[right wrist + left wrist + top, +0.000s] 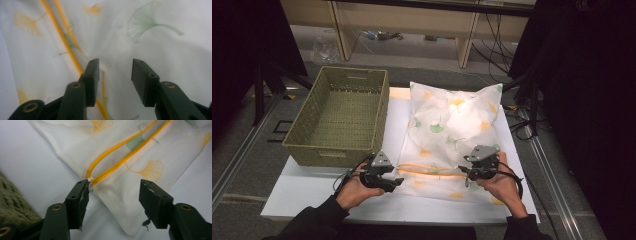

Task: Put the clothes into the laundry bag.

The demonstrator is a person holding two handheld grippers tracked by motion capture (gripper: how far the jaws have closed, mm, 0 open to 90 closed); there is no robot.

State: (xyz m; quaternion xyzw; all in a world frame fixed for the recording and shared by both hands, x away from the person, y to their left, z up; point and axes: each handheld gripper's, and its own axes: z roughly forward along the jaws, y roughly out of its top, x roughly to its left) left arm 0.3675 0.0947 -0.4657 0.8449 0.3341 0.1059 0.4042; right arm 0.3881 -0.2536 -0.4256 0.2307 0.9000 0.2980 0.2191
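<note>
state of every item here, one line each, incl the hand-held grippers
pillow: lying flat on the white board, inside its leaf-print cover
cover's orange-edged opening: at the near end, gaping a little
wicker basket: upright, nothing visible inside
left hand-held gripper: open, one jaw at the end of the orange edging, nothing gripped
right hand-held gripper: open, over the cover fabric, nothing gripped

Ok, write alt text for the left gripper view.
The left hand-held gripper has open jaws at the end of the yellow piping on a white pillowcase printed with ginkgo leaves. The pillowcase lies on a white table, with a woven basket at lower left.
</note>
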